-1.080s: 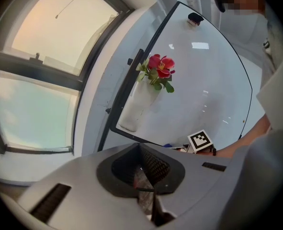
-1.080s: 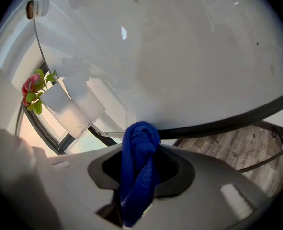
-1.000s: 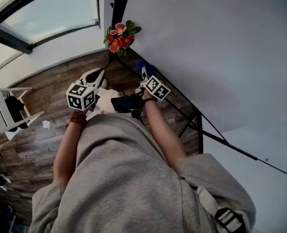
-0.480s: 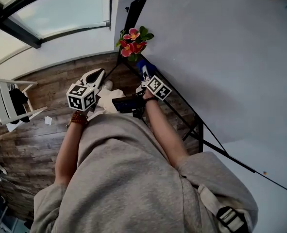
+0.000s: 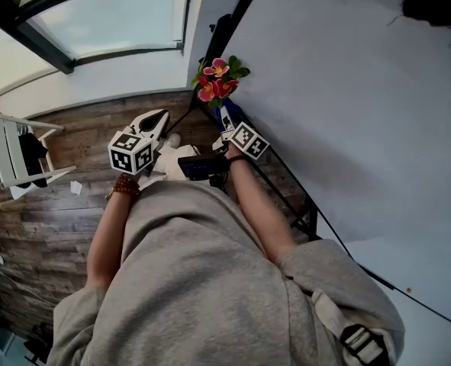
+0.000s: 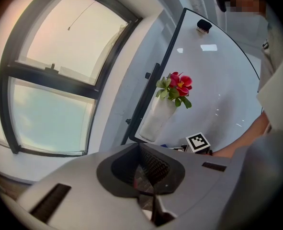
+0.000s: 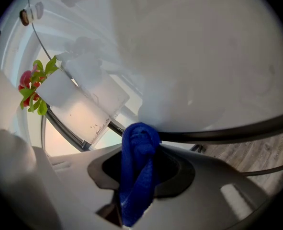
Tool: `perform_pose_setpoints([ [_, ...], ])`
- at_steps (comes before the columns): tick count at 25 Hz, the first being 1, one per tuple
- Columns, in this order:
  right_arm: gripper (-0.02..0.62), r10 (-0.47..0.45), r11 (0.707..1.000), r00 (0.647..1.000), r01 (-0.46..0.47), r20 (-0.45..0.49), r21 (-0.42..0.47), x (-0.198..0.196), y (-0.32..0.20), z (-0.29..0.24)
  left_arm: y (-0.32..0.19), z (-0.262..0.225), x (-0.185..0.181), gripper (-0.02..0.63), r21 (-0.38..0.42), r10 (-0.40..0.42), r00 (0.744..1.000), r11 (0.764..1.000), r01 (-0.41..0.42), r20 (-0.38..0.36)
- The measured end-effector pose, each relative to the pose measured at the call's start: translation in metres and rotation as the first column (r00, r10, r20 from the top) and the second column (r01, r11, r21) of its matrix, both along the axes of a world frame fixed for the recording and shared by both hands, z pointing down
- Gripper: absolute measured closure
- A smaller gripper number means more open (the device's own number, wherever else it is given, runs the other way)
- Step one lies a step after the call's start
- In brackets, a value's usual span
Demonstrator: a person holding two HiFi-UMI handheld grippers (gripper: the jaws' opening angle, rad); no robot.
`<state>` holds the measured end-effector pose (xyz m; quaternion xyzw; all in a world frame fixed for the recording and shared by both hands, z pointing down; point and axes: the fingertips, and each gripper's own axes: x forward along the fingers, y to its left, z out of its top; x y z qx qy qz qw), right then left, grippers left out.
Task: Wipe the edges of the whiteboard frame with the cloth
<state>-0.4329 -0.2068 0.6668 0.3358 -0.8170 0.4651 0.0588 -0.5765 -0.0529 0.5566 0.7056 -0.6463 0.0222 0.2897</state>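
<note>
The whiteboard (image 5: 347, 105) fills the right of the head view, tilted, with a thin black frame edge (image 5: 282, 181) along its lower side. My right gripper (image 5: 225, 117) is shut on a blue cloth (image 7: 138, 171). The cloth's bunched top touches the black frame edge (image 7: 218, 134) in the right gripper view. My left gripper (image 5: 152, 122) hangs apart from the board to the left, over the floor; its jaws (image 6: 148, 195) look shut with nothing between them. The whiteboard (image 6: 218, 80) and its side frame (image 6: 153, 85) lie ahead of it.
A white vase (image 7: 84, 104) with red flowers (image 5: 217, 78) hangs at the board's corner, close beyond the cloth. The stand's black legs (image 5: 305, 204) run under the board. A white chair (image 5: 19, 155) stands left on the wooden floor (image 5: 57, 212). A window (image 5: 111, 17) is behind.
My right gripper and the cloth have come closer to the flower vase along the lower frame edge, and the head view has swung. The left gripper has hardly moved.
</note>
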Motion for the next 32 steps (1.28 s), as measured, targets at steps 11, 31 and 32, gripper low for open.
perform_pose_setpoints([
  [11, 0.448, -0.142, 0.99, 0.988, 0.141, 0.066, 0.022, -0.023, 0.009, -0.025, 0.008, -0.003, -0.008, 0.597, -0.001, -0.032, 0.999, 1.0, 0.032, -0.022],
  [31, 0.453, 0.009, 0.592, 0.923, 0.306, -0.385, 0.746, 0.125, 0.065, -0.217, -0.059, -0.082, 0.208, 0.597, 0.154, 0.419, 0.859, 0.866, -0.475, 0.295],
  [32, 0.453, 0.022, 0.584, 0.927, 0.293, -0.375, 0.757, 0.132, 0.067, -0.225, -0.061, -0.09, 0.214, 0.597, 0.164, 0.412, 0.855, 0.864, -0.477, 0.316],
])
